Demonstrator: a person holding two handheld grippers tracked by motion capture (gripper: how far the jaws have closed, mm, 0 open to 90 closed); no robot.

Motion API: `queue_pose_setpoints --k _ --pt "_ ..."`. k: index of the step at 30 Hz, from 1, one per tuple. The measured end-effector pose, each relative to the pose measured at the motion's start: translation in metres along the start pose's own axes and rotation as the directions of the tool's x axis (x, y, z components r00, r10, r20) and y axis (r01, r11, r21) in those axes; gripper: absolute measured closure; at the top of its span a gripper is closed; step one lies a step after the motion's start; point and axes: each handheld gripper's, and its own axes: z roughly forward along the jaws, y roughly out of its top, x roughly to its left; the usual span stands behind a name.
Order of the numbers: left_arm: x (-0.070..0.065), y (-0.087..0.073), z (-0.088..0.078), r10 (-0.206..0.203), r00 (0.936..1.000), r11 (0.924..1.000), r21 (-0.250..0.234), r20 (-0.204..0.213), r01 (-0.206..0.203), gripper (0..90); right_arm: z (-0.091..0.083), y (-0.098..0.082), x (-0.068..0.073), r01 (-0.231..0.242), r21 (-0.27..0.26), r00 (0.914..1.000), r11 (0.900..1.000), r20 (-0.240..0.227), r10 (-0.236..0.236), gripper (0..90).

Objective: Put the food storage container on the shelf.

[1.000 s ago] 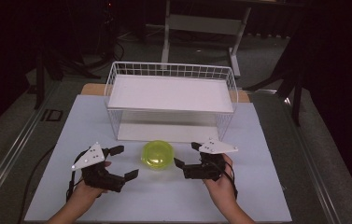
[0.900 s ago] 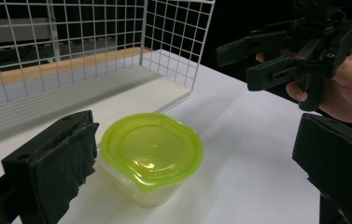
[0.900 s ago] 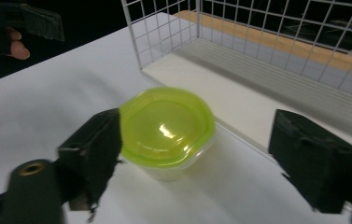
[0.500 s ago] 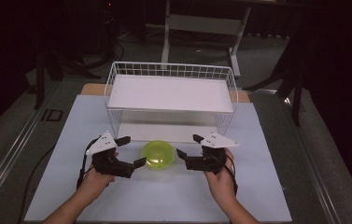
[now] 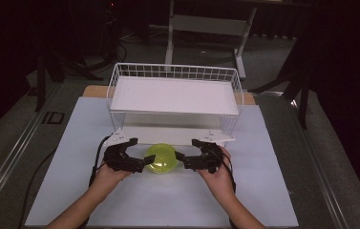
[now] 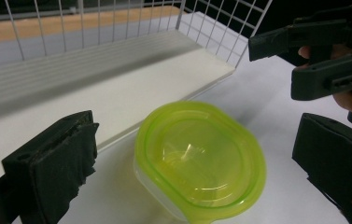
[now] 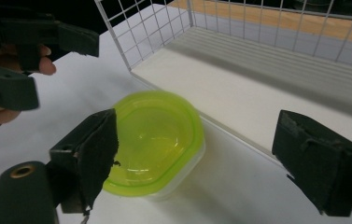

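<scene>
Two tongs flank a lime-lidded container in front of the wire rack.

The container (image 5: 161, 158) sits lid-up on the white surface (image 5: 263, 191), its slightly longer axis parallel to the wire rack (image 5: 175, 95) just behind it. The left tongs (image 5: 140, 157) and right tongs (image 5: 181, 160) stand at either side, both released, jaws spread, nothing between them. The rack's lower white shelf (image 6: 131, 93) lies directly behind the container.

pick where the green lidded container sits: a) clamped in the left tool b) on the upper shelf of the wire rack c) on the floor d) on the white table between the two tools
d: the green lidded container rests on the white table in front of the wire rack, between the left tool and the right tool, both open beside it.
</scene>
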Motion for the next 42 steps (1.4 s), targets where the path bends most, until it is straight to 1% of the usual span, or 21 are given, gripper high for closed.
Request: queue_pose_setpoints --k 1,2,3,6,7,10,11,12,14,18,22,24,27,29,31,33,36,37,39,41,42 --pt "0.000 0.000 0.000 0.000 1.0000 1.0000 0.000 0.000 0.000 0.6 0.000 0.000 0.000 0.000 0.000 1.0000 1.000 0.000 0.000 14.2" --pt "0.003 -0.004 0.004 -0.029 0.9995 0.9995 0.010 -0.013 0.029 0.7 0.006 -0.002 0.002 0.008 0.027 0.9999 1.000 0.011 -0.009 14.3" --pt "0.004 -0.005 0.005 -0.036 0.9992 0.9992 0.016 -0.015 0.036 0.7 0.009 -0.003 0.003 0.006 0.047 1.0000 0.999 0.006 -0.006 16.5" --pt "0.006 -0.007 0.008 -0.055 0.9983 0.9980 0.028 -0.019 0.056 1.3 0.016 -0.007 0.005 0.002 0.079 1.0000 0.997 0.006 -0.002 28.0" --pt "0.006 -0.008 0.008 -0.057 0.9982 0.9978 0.034 -0.019 0.057 6.1 0.017 -0.007 0.006 -0.007 0.089 1.0000 0.996 0.001 0.007 31.4" --pt "0.009 -0.011 0.011 -0.099 0.9948 0.9931 0.062 -0.026 0.100 10.1 0.023 -0.008 0.005 -0.021 0.099 0.9998 0.995 0.000 0.021 32.3" --pt "0.009 -0.011 0.011 -0.099 0.9948 0.9931 0.062 -0.026 0.100 16.4 0.023 -0.008 0.005 -0.021 0.099 0.9998 0.995 0.000 0.021 32.3" --pt "0.010 -0.012 0.012 -0.127 0.9905 0.9886 0.075 -0.053 0.130 16.4 0.025 -0.009 0.006 -0.017 0.100 0.9998 0.995 0.010 0.016 33.2" --pt "0.013 -0.016 0.014 -0.146 0.9876 0.9832 0.102 -0.058 0.151 17.0 0.028 -0.011 0.005 -0.026 0.108 0.9995 0.994 0.020 0.024 34.5" --pt "0.014 -0.020 0.016 -0.158 0.9866 0.9768 0.140 -0.040 0.162 27.5 0.030 -0.014 0.004 -0.044 0.122 0.9987 0.992 0.030 0.040 38.9" --pt "0.016 -0.024 0.020 -0.195 0.9806 0.9685 0.154 -0.024 0.196 41.9 0.032 -0.017 0.003 -0.053 0.127 0.9984 0.990 0.024 0.050 41.6" --pt "0.016 -0.025 0.020 -0.204 0.9789 0.9666 0.156 -0.010 0.203 46.4 0.033 -0.018 0.003 -0.055 0.132 0.9983 0.990 0.027 0.052 43.1" --pt "0.013 -0.023 0.018 -0.187 0.9822 0.9691 0.160 -0.022 0.188 51.3 0.035 -0.020 0.003 -0.056 0.153 0.9977 0.987 0.047 0.049 45.8" --pt "0.010 -0.023 0.016 -0.172 0.9842 0.9706 0.164 -0.042 0.176 58.2 0.035 -0.022 0.002 -0.078 0.152 0.9965 0.985 0.041 0.073 50.7" --pt "0.008 -0.024 0.015 -0.165 0.9855 0.9710 0.169 -0.040 0.169 59.1 0.034 -0.022 0.001 -0.093 0.157 0.9956 0.983 0.017 0.092 54.4" --pt "0.008 -0.024 0.014 -0.174 0.9839 0.9686 0.173 -0.039 0.179 61.2 0.034 -0.021 0.003 -0.093 0.159 0.9955 0.983 -0.004 0.095 60.7" --pt "0.005 -0.024 0.013 -0.176 0.9832 0.9660 0.184 -0.048 0.182 63.3 0.033 -0.020 0.005 -0.083 0.162 0.9965 0.983 0.005 0.083 61.7" --pt "0.004 -0.025 0.012 -0.199 0.9792 0.9612 0.187 -0.038 0.203 64.6 0.032 -0.019 0.006 -0.088 0.165 0.9959 0.982 -0.002 0.090 63.6" --pt "0.001 -0.026 0.011 -0.188 0.9816 0.9650 0.179 -0.033 0.191 65.5 0.031 -0.020 0.006 -0.095 0.167 0.9952 0.981 -0.006 0.097 64.8" --pt "0.000 -0.026 0.010 -0.190 0.9813 0.9655 0.176 -0.029 0.192 67.1 0.029 -0.021 0.008 -0.093 0.162 0.9956 0.982 0.001 0.094 66.3" --pt "-0.002 -0.029 0.009 -0.201 0.9795 0.9663 0.162 -0.008 0.200 68.3 0.028 -0.022 0.009 -0.091 0.158 0.9958 0.983 0.008 0.091 67.5"
